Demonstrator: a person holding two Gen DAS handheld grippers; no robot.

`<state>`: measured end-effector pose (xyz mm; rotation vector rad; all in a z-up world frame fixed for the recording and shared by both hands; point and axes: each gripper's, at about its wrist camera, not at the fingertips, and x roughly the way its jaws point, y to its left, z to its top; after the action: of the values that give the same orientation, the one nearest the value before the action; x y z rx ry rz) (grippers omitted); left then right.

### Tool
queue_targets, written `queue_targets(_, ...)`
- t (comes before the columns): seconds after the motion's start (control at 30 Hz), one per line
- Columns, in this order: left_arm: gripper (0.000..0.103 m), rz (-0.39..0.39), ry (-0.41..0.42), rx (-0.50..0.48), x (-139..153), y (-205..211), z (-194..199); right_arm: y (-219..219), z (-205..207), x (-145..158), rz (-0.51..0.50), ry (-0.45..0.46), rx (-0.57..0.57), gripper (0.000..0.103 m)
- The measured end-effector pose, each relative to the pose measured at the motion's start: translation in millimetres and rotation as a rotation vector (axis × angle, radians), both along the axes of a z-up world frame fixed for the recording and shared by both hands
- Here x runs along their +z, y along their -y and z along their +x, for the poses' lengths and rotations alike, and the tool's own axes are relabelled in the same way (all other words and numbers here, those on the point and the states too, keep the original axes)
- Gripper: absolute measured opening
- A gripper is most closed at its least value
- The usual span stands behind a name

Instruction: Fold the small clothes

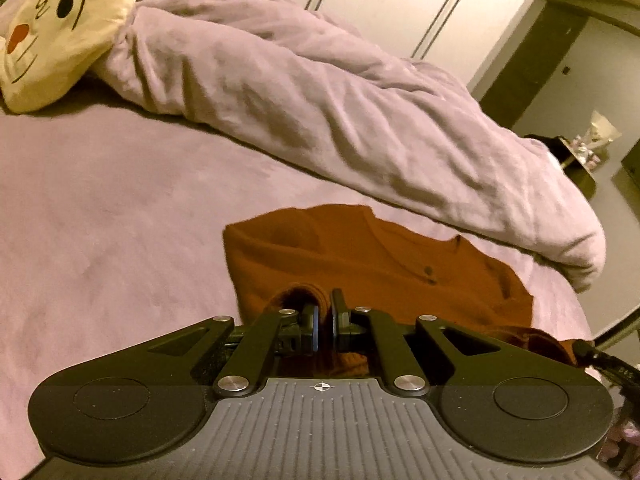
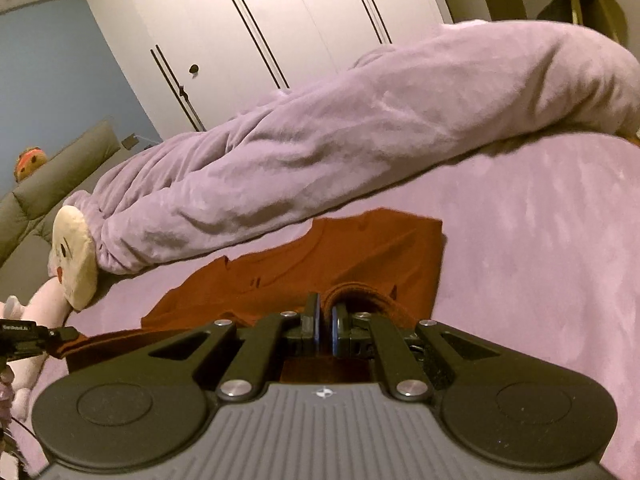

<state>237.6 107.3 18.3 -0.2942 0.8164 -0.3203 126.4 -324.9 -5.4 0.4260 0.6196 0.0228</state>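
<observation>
So, a small rust-coloured top [image 1: 384, 264] is being folded on the bed [image 1: 100, 208], which is covered in a lilac sheet. The garment is being kept mostly flat, collar and little buttons facing up, just in front of the bunched-up lilac duvet [image 1: 304, 92]. The near edge is being pinched at two spots: the left gripper [image 1: 325, 320] is being held with its jaws drawn together on a rolled bit of the fabric, and the right gripper [image 2: 325, 322] is being held the same way, jaws nearly closed on a thick ridge of hem or cuff at the other side. How much cloth is actually being caught between the pads can't really be told, since the jaws are hiding it.

By the look of it, the step in hand is the first fold: the near edge is being gripped, ready to be lifted. For the next move, both corners probably need to be raised together and carried toward the collar, kept level so the cloth isn't being dragged or twisted, then laid down short of the duvet. A cream plush toy [image 1: 60, 28] is sitting well off to the side, out of the way.
</observation>
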Motion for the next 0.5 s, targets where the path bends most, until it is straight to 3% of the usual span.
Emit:
queue_targets(0.37, 0.009, 0.162, 0.015, -0.025, -45.0, 31.6, 46.5, -5.2, 58.8, -40.3, -0.094, -0.073, -0.039, 0.005)
queue_targets(0.5, 0.019, 0.172, 0.054, -0.034, -48.8, 23.6, 38.2, 4.8, 52.7, -47.6, -0.08, -0.055, -0.05, 0.009)
